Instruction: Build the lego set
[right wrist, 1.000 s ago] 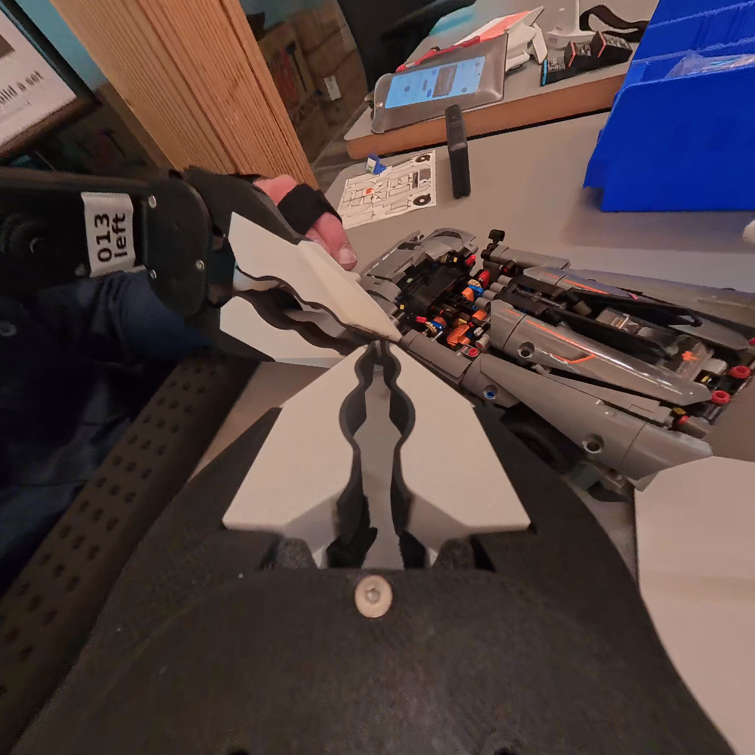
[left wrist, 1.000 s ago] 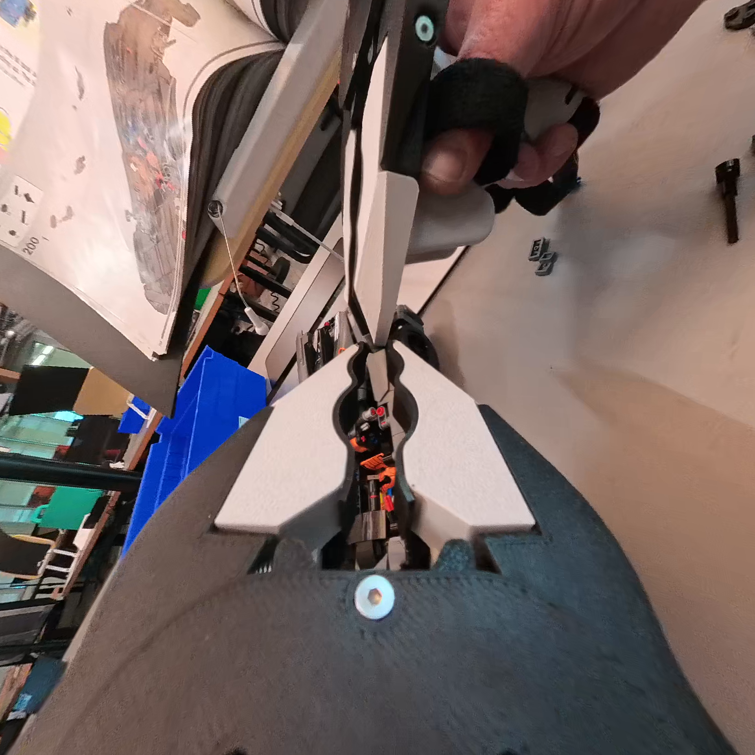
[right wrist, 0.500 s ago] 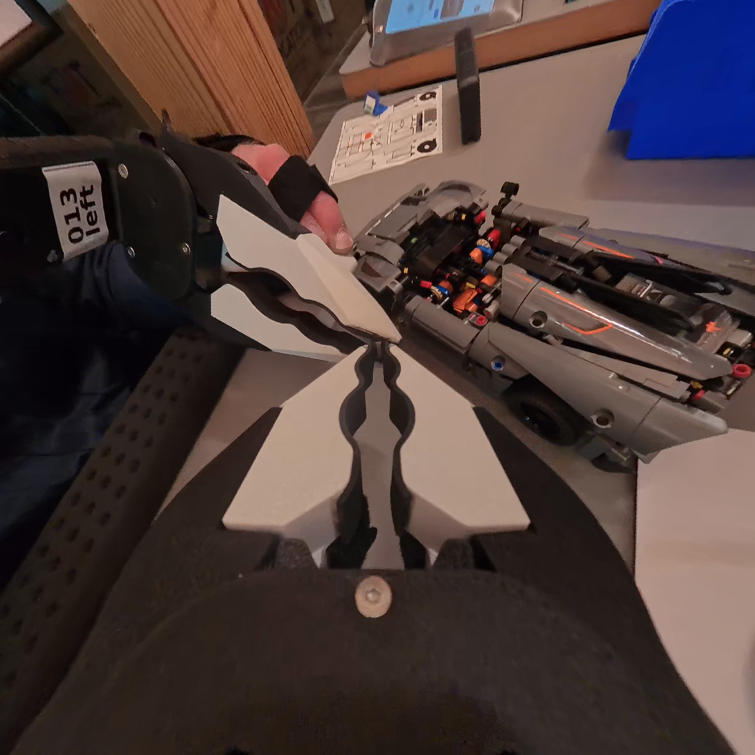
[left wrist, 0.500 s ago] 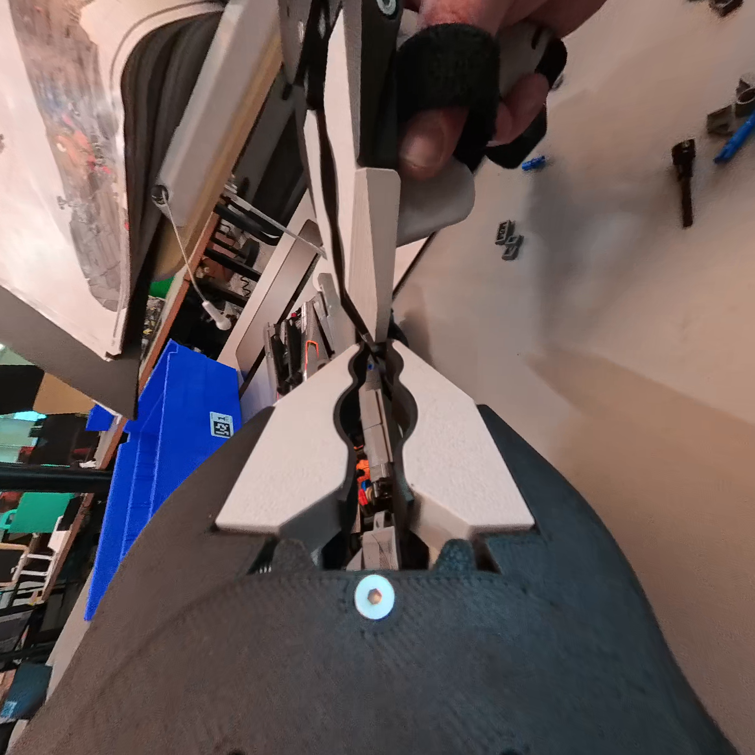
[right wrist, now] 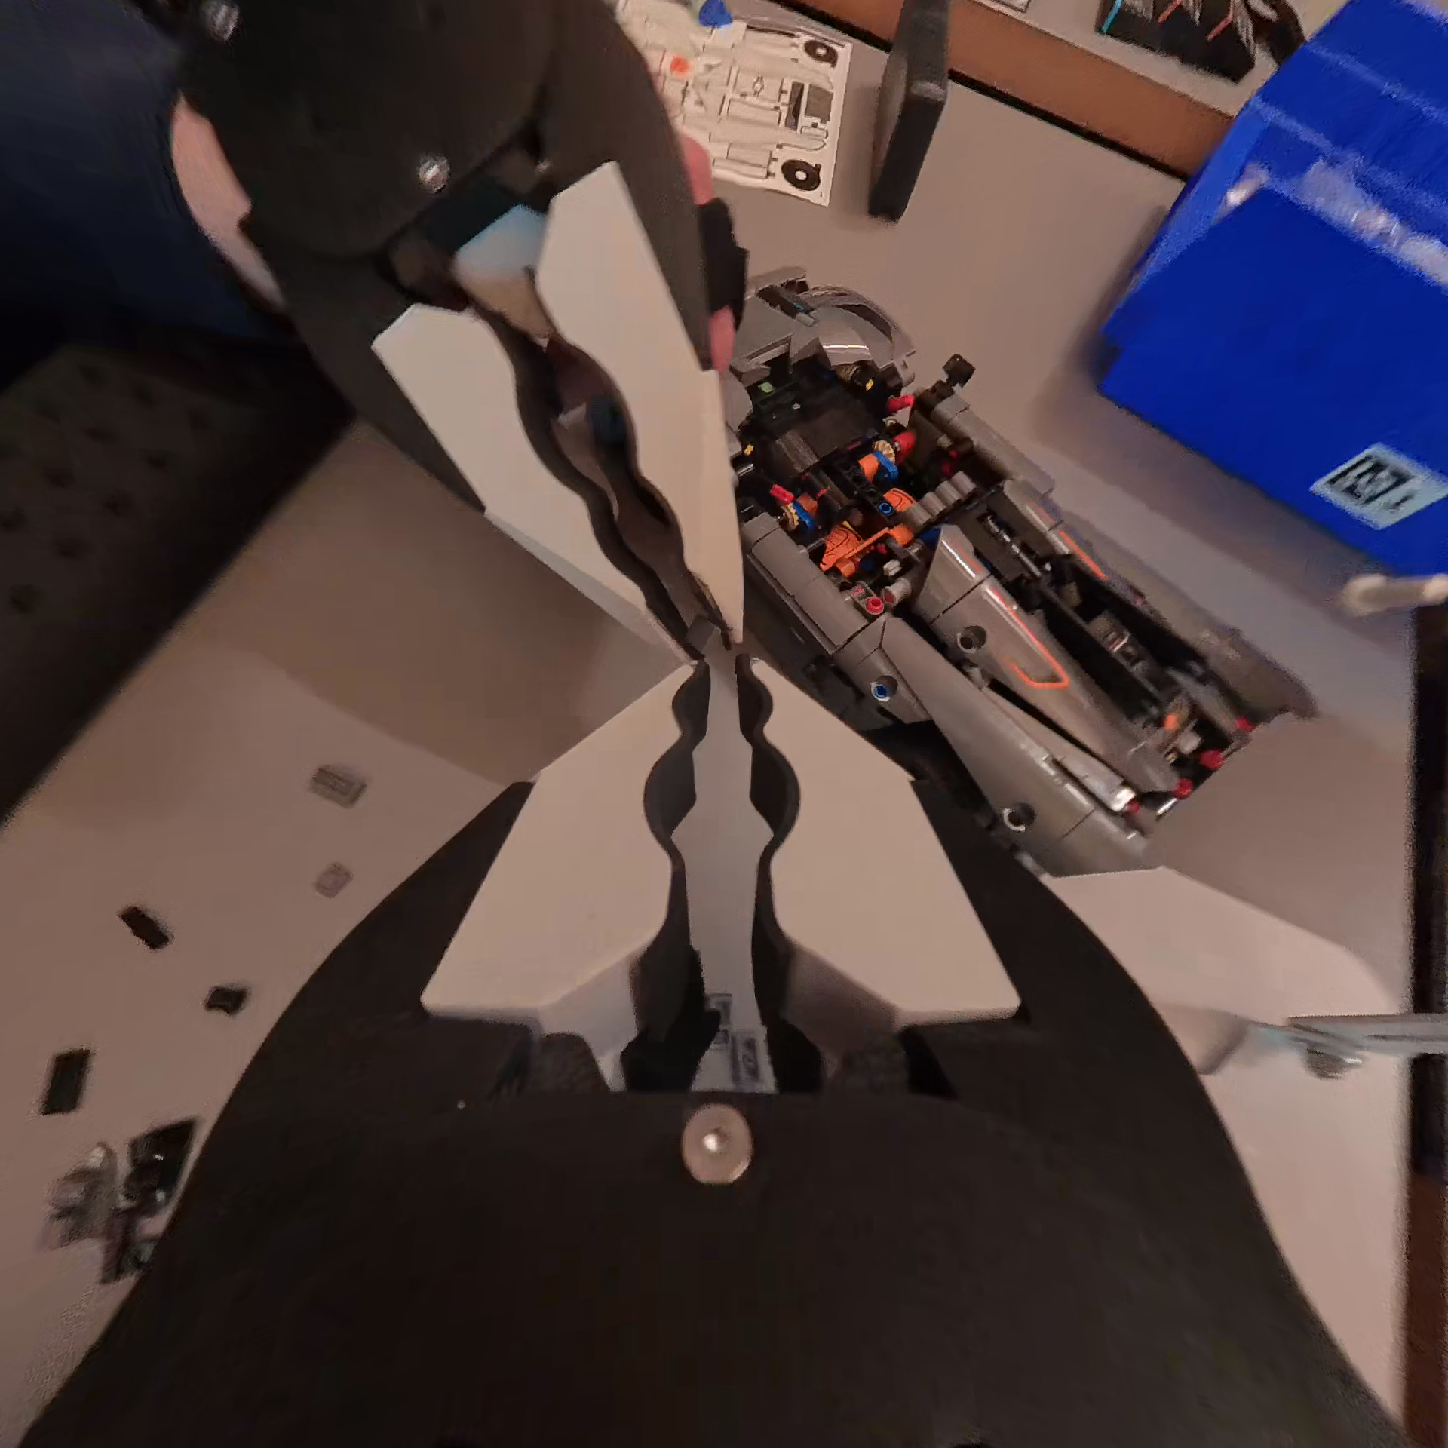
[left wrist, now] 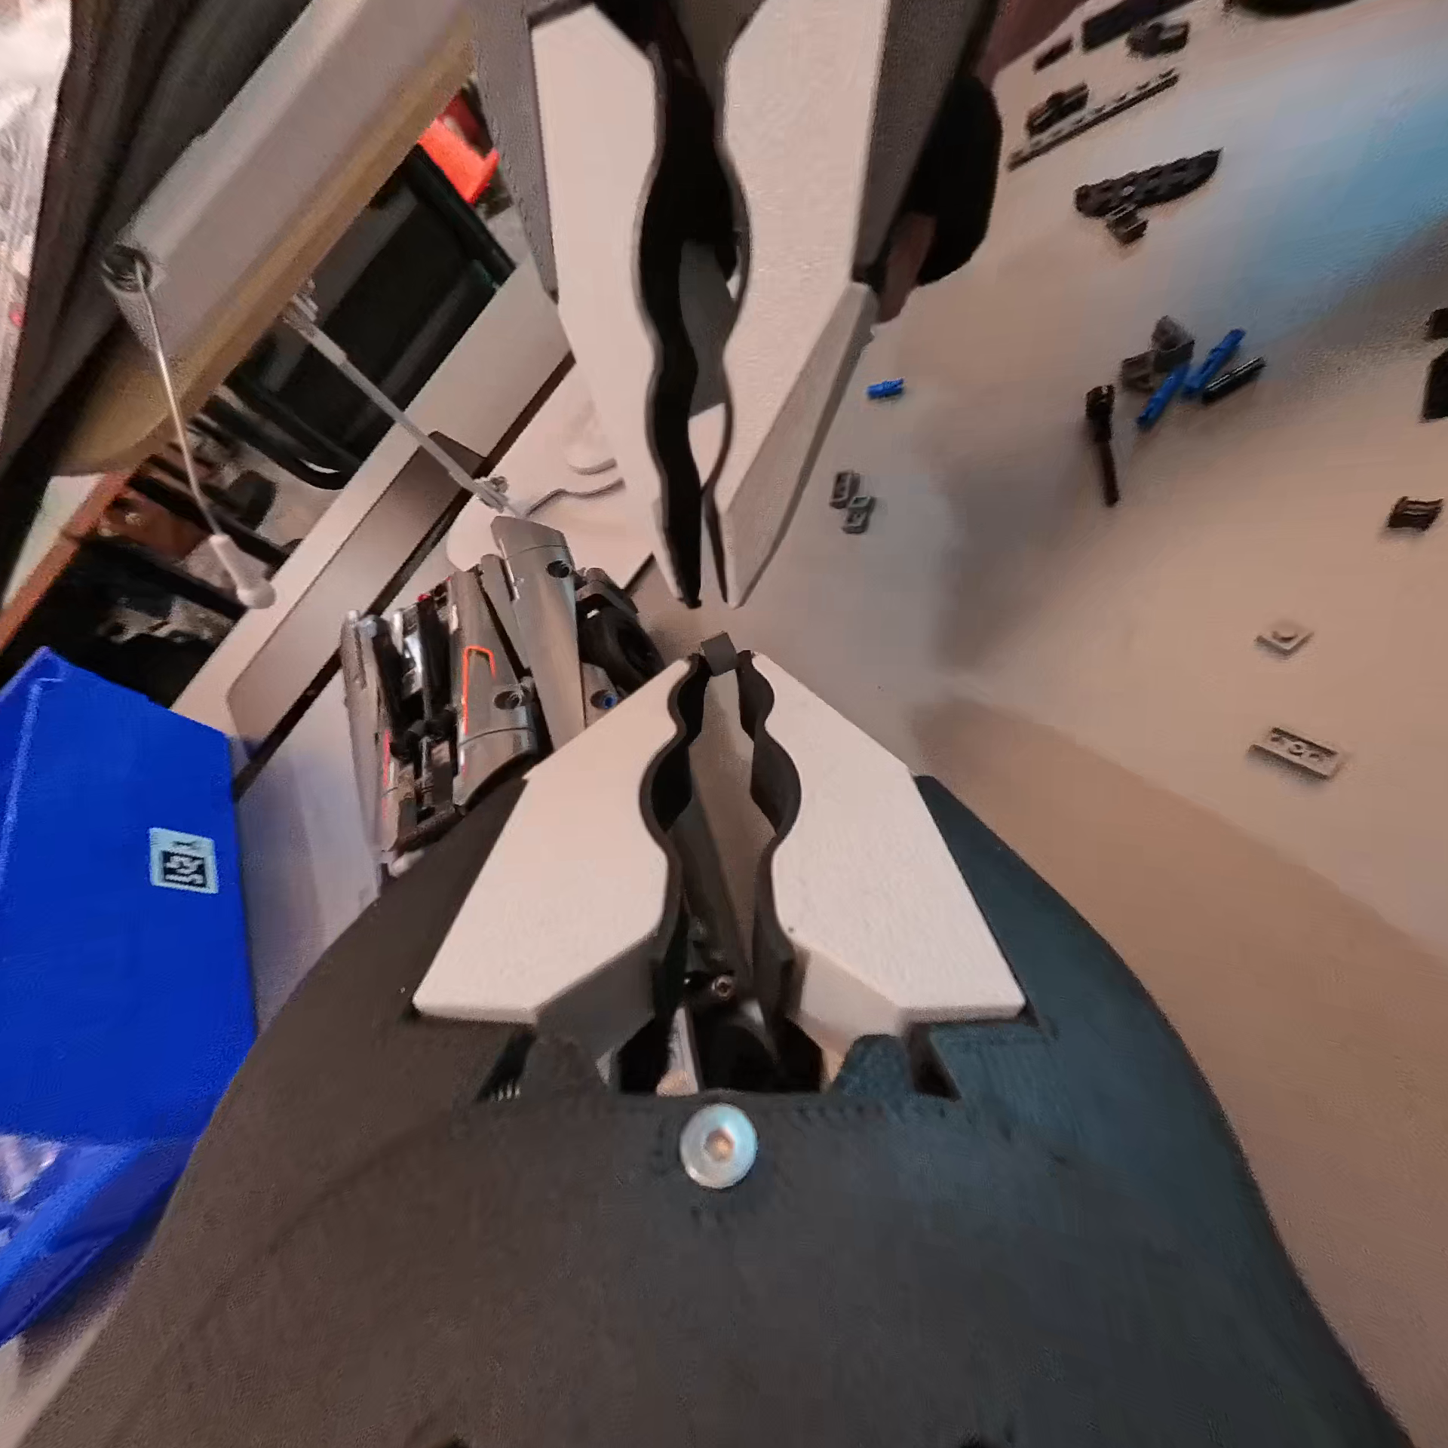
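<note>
The grey, black and orange lego car (right wrist: 979,595) lies on the pale table; it also shows in the left wrist view (left wrist: 486,689). My left gripper (left wrist: 719,662) is shut on a small grey piece (left wrist: 717,650) at its tips, held above the table beside the car. In the right wrist view the left gripper (right wrist: 709,631) comes in from the upper left with the piece (right wrist: 700,629) in its tips. My right gripper (right wrist: 719,666) faces it tip to tip, a little apart, its jaws slightly open and empty. It hangs from the top in the left wrist view (left wrist: 705,599).
Blue bins (right wrist: 1293,313) (left wrist: 117,862) stand beyond the car. A sticker sheet (right wrist: 752,102) and a black bar (right wrist: 901,110) lie behind it. Loose black, grey and blue pieces are scattered on the table (left wrist: 1191,376) (left wrist: 1293,756) (right wrist: 141,924). Both grippers' tips are close together, under 4 cm apart.
The two grippers' tips were pressed together; now they have drawn slightly apart. The right gripper's jaws have opened a crack. The left keeps the small grey piece. Both views have swung.
</note>
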`<action>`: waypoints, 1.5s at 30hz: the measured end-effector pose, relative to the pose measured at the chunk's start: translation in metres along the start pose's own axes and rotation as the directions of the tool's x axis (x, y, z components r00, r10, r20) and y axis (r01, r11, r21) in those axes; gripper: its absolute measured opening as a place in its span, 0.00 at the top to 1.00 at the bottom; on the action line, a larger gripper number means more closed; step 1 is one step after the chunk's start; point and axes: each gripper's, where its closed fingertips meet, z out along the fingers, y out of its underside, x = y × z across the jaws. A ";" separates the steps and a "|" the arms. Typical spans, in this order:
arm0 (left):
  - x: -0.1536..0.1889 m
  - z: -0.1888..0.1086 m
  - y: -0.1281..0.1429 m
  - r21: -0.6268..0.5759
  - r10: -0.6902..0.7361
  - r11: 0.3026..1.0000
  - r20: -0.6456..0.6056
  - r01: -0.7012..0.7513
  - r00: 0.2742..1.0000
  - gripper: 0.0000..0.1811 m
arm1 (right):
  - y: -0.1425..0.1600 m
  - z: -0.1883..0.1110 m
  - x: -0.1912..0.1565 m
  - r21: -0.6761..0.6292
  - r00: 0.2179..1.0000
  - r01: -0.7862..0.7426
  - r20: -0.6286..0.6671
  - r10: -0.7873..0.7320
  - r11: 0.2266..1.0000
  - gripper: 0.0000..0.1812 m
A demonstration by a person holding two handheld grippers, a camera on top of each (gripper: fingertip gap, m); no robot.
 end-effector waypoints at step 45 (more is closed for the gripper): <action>0.003 0.000 0.000 0.010 -0.001 1.000 -0.023 0.002 1.000 0.99 | 0.006 0.008 -0.008 -0.111 0.989 0.141 -0.039 -0.146 0.984 0.97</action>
